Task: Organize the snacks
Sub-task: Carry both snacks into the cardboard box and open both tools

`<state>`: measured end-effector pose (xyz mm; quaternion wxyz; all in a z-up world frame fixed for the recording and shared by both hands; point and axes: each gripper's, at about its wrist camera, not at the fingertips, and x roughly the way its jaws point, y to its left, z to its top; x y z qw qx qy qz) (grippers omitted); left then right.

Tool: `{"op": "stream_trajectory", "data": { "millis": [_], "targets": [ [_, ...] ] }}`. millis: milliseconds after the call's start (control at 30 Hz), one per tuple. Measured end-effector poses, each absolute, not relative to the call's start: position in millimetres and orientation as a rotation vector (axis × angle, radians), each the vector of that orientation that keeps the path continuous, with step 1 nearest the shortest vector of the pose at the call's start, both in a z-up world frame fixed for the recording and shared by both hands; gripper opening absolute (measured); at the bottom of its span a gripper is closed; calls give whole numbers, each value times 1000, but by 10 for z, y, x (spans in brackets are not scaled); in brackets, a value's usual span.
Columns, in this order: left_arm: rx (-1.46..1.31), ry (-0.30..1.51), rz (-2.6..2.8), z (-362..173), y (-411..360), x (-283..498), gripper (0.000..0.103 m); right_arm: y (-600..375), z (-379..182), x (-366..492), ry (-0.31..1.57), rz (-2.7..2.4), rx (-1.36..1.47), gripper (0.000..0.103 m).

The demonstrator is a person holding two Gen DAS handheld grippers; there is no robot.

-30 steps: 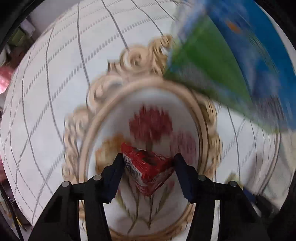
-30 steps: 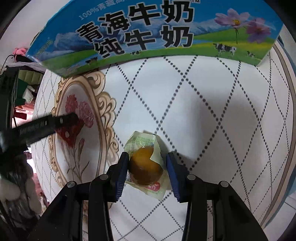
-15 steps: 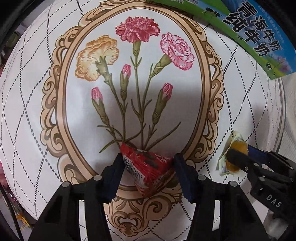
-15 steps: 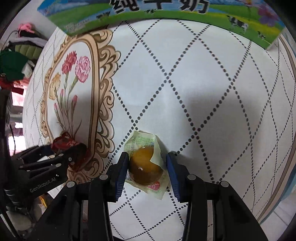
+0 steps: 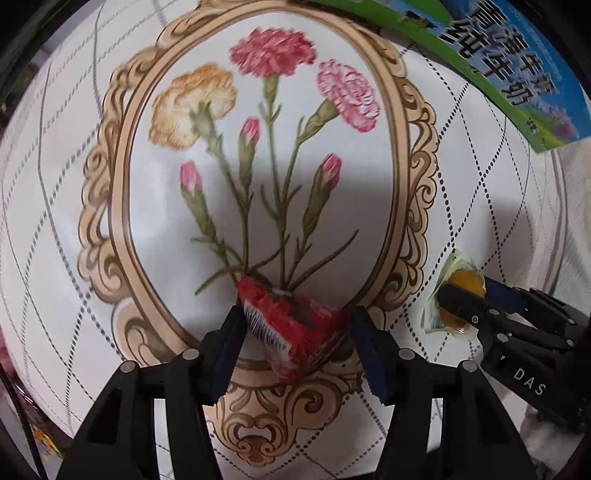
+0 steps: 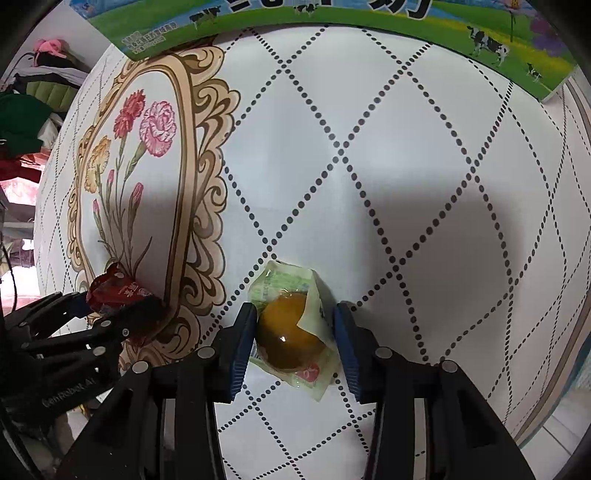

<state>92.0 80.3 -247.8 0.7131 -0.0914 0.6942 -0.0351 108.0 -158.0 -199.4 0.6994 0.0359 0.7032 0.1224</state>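
Note:
My left gripper (image 5: 293, 328) is shut on a red wrapped snack (image 5: 291, 325) and holds it over the lower end of the flower print on the tablecloth. It also shows in the right wrist view (image 6: 122, 306) with the red snack (image 6: 114, 291). My right gripper (image 6: 293, 332) is shut on a clear packet with an orange-yellow round snack (image 6: 290, 332), low over the cloth. That gripper (image 5: 458, 299) and the packet (image 5: 448, 295) show at the right of the left wrist view.
A blue and green milk carton box (image 6: 332, 22) lies along the far side of the table, also in the left wrist view (image 5: 509, 74). The white diamond-pattern tablecloth (image 6: 406, 184) has a framed carnation print (image 5: 266, 166). Clothes and clutter (image 6: 26, 122) lie beyond the left table edge.
Both grippers have drawn back from the milk box toward the near side of the table, each still holding its snack. They now sit side by side.

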Motion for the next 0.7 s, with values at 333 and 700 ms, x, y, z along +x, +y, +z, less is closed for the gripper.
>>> {"op": "stream_trajectory", "data": {
  "millis": [333,700],
  "targets": [
    [-473,1614,-82,-2619,1005,859,61,-1731,-1640,1027,1567,292,210,56],
    [-238,1564,0,-2719,416,897,57,-1502,-1819,1112,1542,269,148,56]
  ]
}}
